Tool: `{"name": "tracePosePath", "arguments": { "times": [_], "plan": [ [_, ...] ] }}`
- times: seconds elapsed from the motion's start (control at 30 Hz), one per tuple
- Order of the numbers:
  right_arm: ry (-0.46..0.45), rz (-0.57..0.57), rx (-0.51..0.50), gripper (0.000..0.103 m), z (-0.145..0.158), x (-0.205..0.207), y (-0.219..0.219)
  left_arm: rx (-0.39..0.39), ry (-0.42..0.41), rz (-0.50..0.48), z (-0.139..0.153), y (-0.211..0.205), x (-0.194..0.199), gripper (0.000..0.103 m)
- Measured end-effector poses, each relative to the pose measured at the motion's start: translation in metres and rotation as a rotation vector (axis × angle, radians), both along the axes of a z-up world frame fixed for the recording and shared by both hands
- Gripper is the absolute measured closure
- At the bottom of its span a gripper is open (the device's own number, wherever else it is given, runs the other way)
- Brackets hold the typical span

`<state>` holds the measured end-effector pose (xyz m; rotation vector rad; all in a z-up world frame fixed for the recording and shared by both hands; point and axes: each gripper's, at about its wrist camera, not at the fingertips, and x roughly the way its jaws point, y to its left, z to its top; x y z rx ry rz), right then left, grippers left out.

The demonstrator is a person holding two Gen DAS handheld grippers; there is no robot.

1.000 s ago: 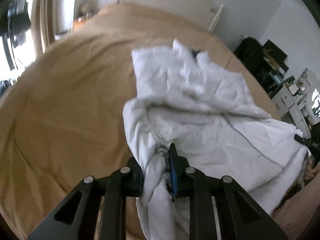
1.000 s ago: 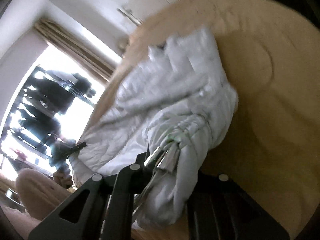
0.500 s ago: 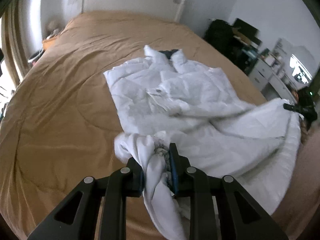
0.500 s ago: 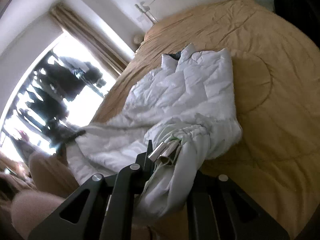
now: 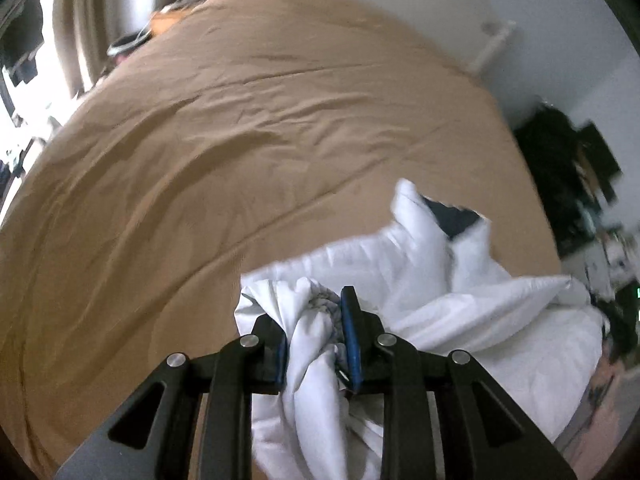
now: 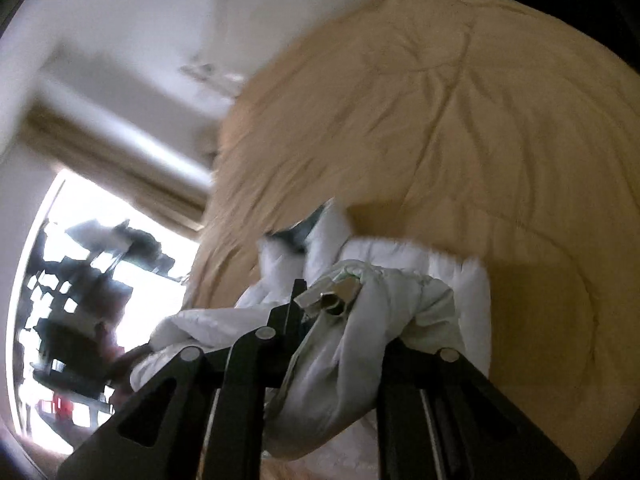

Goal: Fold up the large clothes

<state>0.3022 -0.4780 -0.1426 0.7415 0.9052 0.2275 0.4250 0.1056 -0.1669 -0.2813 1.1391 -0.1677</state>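
In my left view the white jacket (image 5: 440,280) has slid from the middle of the frame to the lower right, baring more of the tan bed (image 5: 240,140), and both views have blurred.

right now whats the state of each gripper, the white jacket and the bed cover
left gripper: shut on a bunched fold of the jacket
right gripper: shut on the jacket
white jacket: crumpled, partly lying on the bed
tan bed cover: spread out, wrinkled
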Motion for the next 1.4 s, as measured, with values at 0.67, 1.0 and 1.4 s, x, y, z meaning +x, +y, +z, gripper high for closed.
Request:
{"name": "tracePosePath", "arguments": {
  "times": [0.67,1.0,1.4],
  "plan": [
    [0.151,-0.245,0.339,0.051,-0.118,0.033,-0.034,0.03,-0.007,0.188,-0.139,-0.021,0.048,0.074],
    [-0.248,-0.091,-0.431,0.018,0.025,-0.061,0.115,0.088,-0.02,0.183,-0.139,-0.028,0.053,0.073],
    [-0.206,0.102,-0.782,0.011,-0.107,-0.052,0.226,-0.1,0.032,0.241,-0.12,0.007,0.059,0.069]
  ]
}}
